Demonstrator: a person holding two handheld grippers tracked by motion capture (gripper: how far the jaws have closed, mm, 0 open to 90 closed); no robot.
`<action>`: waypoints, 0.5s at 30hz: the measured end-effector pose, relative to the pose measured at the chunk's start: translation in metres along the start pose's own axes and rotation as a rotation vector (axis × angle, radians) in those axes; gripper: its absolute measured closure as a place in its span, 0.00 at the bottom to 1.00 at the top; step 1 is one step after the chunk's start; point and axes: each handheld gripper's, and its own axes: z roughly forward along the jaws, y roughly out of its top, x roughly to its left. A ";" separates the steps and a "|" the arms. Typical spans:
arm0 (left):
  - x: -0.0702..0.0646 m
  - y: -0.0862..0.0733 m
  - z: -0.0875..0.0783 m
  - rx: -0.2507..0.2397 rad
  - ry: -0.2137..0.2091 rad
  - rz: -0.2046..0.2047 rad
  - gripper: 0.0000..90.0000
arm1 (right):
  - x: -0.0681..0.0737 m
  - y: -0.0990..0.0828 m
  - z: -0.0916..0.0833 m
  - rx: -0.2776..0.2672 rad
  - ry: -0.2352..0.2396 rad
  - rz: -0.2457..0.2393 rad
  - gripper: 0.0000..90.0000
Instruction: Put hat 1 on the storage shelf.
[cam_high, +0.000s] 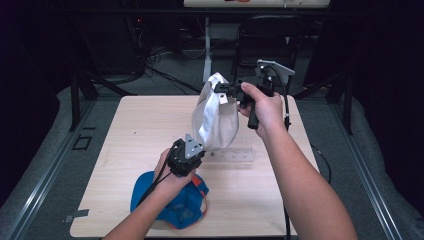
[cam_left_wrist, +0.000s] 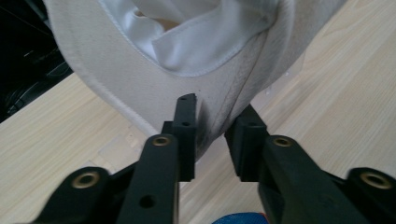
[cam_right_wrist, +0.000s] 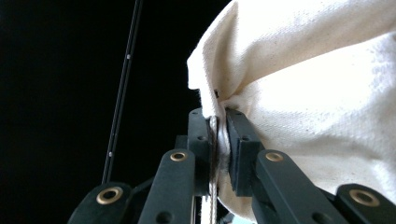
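White cap (cam_high: 216, 117) hanging mid-frame, right gripper (cam_high: 223, 90) clamped on its top edge, left gripper (cam_high: 196, 150) jaws around its brim, not clearly pinching, blue cap (cam_high: 187, 212) lower left on table (cam_high: 140, 130)

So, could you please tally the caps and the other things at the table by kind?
White caps: 1, the white cap held up above the table.
Blue caps: 1, the blue cap lying near the front edge.
Clear plastic strips: 1, the clear strip lying flat.
Grippers: 2, left gripper and right gripper.
Total: 5.
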 end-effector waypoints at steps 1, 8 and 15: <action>0.005 -0.001 -0.002 -0.007 0.004 -0.003 0.89 | 0.000 -0.001 0.001 0.000 0.004 -0.005 0.91; 0.022 -0.007 -0.008 -0.032 -0.037 -0.021 0.93 | -0.001 -0.002 0.004 0.010 0.006 -0.005 0.91; 0.039 -0.015 -0.012 -0.069 -0.084 -0.057 0.94 | -0.002 -0.004 0.014 0.020 0.002 -0.006 0.91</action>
